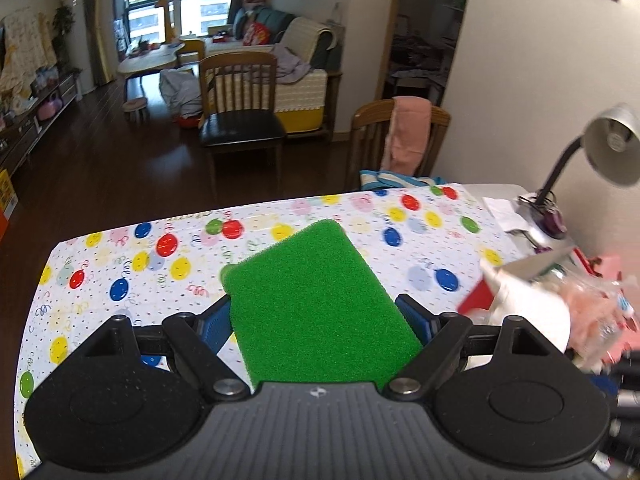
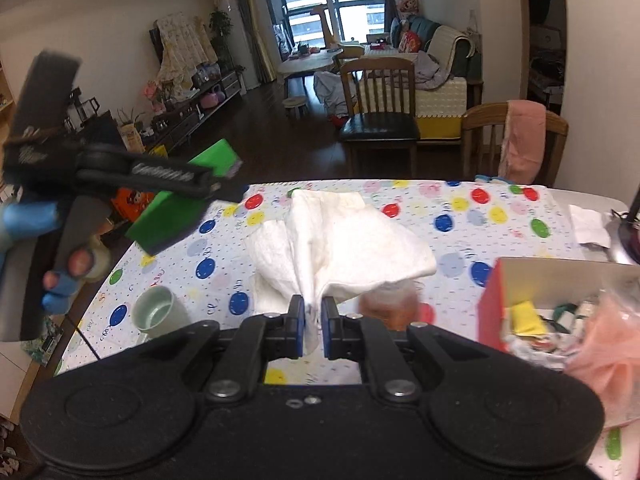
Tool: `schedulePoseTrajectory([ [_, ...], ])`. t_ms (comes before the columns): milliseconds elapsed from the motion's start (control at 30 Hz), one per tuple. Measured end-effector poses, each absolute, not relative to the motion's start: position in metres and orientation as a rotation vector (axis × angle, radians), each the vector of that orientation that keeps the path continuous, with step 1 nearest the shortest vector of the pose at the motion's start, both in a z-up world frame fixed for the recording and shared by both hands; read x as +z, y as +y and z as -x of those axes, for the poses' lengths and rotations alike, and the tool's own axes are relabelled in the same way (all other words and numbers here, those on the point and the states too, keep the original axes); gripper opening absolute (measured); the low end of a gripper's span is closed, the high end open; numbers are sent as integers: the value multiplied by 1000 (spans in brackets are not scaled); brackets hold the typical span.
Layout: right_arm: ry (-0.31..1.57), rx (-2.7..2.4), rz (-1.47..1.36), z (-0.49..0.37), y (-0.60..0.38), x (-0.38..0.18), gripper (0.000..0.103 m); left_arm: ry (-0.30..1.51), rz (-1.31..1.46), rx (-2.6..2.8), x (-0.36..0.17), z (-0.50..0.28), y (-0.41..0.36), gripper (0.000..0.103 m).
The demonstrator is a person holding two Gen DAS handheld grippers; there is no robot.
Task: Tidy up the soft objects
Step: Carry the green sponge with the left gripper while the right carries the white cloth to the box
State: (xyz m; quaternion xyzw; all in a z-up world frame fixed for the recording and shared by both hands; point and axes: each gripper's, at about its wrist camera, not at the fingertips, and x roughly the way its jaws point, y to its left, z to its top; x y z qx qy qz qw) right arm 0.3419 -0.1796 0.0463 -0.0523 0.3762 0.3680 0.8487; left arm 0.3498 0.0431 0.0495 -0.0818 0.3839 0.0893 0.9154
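My left gripper [image 1: 322, 316] is shut on a green sponge [image 1: 316, 304] and holds it above the balloon-print tablecloth [image 1: 160, 256]. The same sponge [image 2: 180, 200] and left gripper [image 2: 208, 184] show at the left of the right wrist view, raised over the table's left edge. My right gripper [image 2: 313, 316] is shut on a white cloth [image 2: 344, 236], which hangs spread out above the table. A red-sided box [image 2: 560, 296] at the right holds several soft items, with a pink mesh puff [image 2: 604, 352] at its near side.
A pale green cup [image 2: 154, 312] stands on the table at the near left. An orange-brown jar [image 2: 388, 304] sits under the cloth. A desk lamp [image 1: 600, 148] and paper stand at the far right. Wooden chairs [image 1: 240, 108] stand beyond the table.
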Motion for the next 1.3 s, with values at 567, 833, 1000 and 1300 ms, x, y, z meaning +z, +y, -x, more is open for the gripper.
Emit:
schedulePoseTrajectory([
  [567, 750, 617, 129, -390, -315, 47, 8, 800, 118, 12, 57, -361, -94, 85],
  [833, 764, 556, 161, -402, -360, 27, 8, 856, 83, -83, 27, -397, -174, 85],
  [1000, 784, 532, 172, -405, -381, 12, 8, 894, 36, -129, 0, -418, -212, 85],
  [1300, 842, 535, 211, -412, -397, -21, 8, 930, -3, -146, -37, -458, -247, 85],
])
